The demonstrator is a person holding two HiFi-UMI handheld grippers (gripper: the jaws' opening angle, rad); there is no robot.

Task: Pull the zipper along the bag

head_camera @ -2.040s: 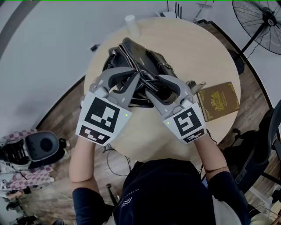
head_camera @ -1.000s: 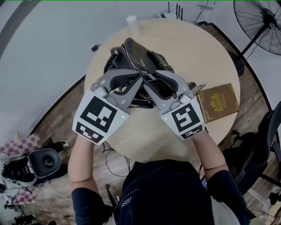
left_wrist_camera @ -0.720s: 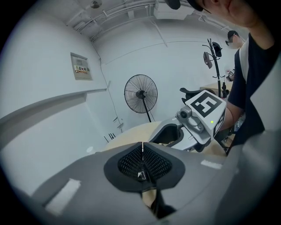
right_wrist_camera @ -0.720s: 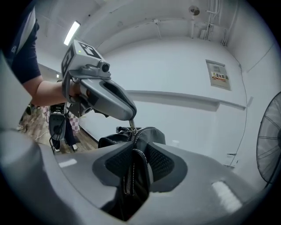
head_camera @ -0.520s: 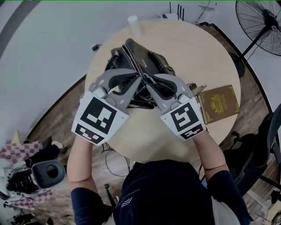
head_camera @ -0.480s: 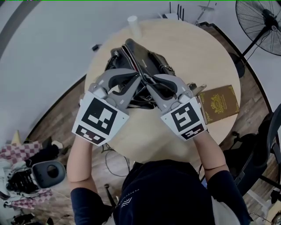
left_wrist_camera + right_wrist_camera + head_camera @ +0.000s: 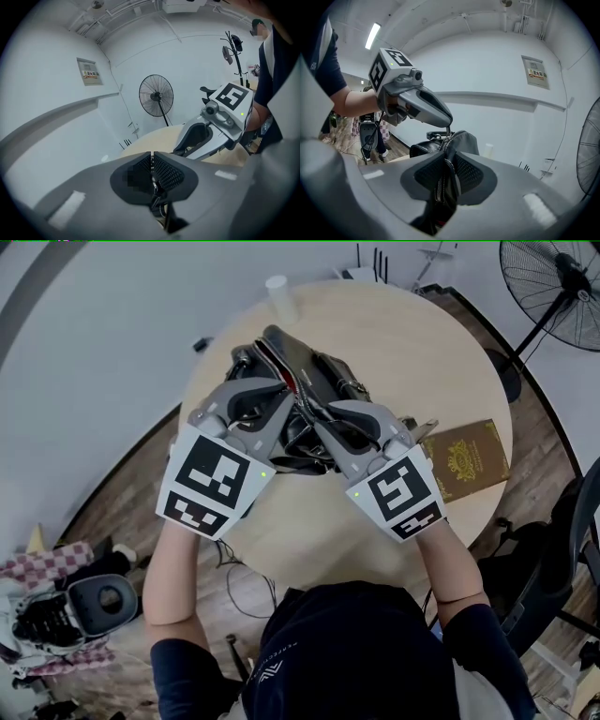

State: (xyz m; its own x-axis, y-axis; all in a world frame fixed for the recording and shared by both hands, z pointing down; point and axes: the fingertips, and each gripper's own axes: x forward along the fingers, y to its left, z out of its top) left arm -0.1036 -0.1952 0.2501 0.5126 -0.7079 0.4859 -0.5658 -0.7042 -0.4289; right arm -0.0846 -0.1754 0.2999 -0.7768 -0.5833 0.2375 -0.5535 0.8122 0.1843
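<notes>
A black bag (image 7: 314, 367) with a metal zipper lies on the round wooden table (image 7: 412, 343). My left gripper (image 7: 291, 399) reaches onto its top from the left. In the left gripper view its jaws (image 7: 151, 158) stand almost together, having just opened slightly, and the pads still pinch the small zipper pull (image 7: 153, 183). My right gripper (image 7: 315, 424) comes in from the right. Its jaws (image 7: 449, 154) have just been closing and now clamp the bag's zipper edge (image 7: 443, 180). The bag's far end (image 7: 464, 140) shows beyond them. The two grippers' tips are close together over the bag.
A brown book with gold print (image 7: 466, 456) lies on the table at the right, beside my right gripper. A white cup (image 7: 278, 292) stands at the far edge. A standing fan (image 7: 553, 287) is on the floor beyond the table. A grey wheeled device (image 7: 98, 601) sits lower left.
My left gripper has shifted slightly away from me along the bag's top. My right gripper has stayed put on the bag. The grey wheeled device on the floor has moved.
</notes>
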